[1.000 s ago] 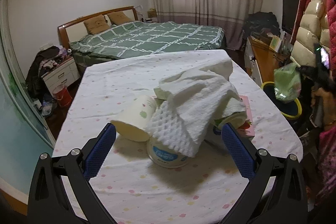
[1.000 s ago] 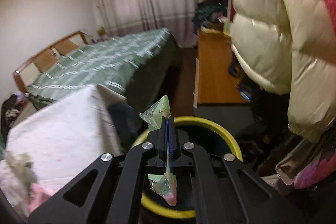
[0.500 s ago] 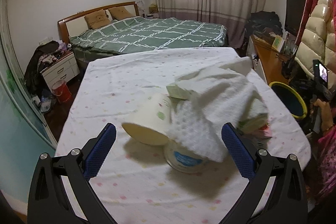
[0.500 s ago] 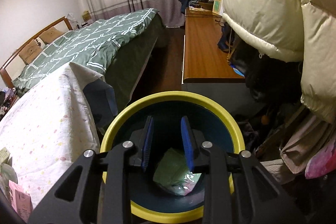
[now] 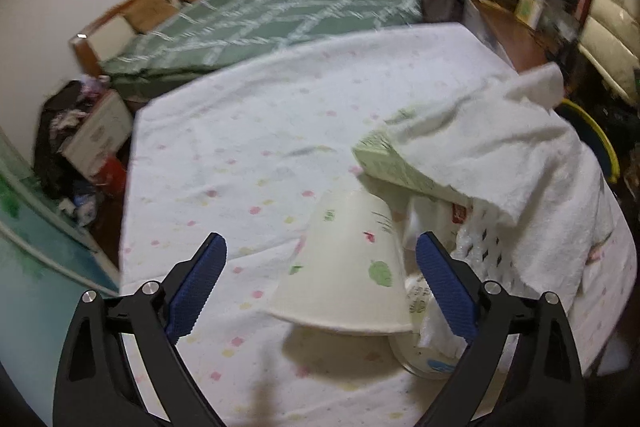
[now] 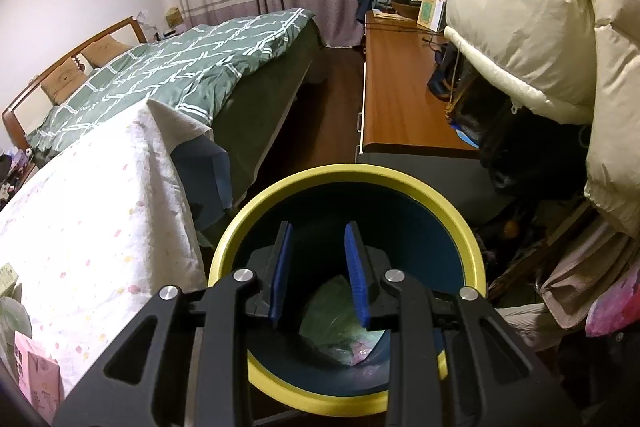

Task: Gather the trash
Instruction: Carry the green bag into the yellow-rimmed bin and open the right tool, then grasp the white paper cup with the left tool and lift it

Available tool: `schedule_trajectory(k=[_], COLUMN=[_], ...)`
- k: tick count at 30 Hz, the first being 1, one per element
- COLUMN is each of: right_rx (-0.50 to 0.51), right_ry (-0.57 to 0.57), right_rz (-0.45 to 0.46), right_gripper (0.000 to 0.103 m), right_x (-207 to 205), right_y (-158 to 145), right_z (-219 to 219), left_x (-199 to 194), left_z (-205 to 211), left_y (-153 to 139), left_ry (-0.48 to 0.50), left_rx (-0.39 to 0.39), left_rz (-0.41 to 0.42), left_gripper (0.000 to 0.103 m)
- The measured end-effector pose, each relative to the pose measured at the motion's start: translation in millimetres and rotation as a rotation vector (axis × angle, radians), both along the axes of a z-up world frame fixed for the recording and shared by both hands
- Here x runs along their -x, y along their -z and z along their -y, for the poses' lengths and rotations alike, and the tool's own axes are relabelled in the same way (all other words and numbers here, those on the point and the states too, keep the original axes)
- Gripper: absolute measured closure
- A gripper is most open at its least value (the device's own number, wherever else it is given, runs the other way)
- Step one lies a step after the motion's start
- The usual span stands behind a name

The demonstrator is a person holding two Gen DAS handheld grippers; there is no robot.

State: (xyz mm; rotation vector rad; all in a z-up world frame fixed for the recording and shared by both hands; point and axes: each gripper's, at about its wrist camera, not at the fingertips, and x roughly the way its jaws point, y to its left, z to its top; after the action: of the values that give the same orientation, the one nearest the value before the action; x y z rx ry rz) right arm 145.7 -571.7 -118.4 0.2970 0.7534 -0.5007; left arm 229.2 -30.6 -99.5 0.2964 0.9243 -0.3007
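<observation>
Matt paper cup (image 5: 352, 267) between ribbed rubbery pads (image 5: 198, 281); nubbly cloth towel (image 5: 508, 163) beyond; glossy plastic bin (image 6: 420, 183).

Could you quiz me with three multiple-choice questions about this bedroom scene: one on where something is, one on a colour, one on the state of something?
1. Where is the green wrapper?
A. on the bed
B. inside the bin
C. between the right tool's pads

2. What colour is the bin's rim?
A. red
B. yellow
C. white

3. How does the paper cup sit?
A. tipped on its side
B. upright
C. crushed flat

Answers:
1. B: it lies at the bin's bottom, below the open right tool.
2. B: a yellow ring tops the dark bin.
3. A: its open mouth faces sideways, between the open pads of the left tool.
</observation>
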Motion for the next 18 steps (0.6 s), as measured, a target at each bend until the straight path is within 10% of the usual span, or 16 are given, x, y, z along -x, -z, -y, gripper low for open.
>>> schedule_trajectory(k=[18], right_rx=[-0.014], right_ry=[-0.026], right_rz=[-0.043], right_gripper=[0.077], right_x=[-7], right_y=[11], right_z=[-4], left_x=[-43], left_z=[14], left_y=[33], left_ry=[0.124], left_rx=[-0.103], left_rz=[-0.201], left_gripper=[0.022])
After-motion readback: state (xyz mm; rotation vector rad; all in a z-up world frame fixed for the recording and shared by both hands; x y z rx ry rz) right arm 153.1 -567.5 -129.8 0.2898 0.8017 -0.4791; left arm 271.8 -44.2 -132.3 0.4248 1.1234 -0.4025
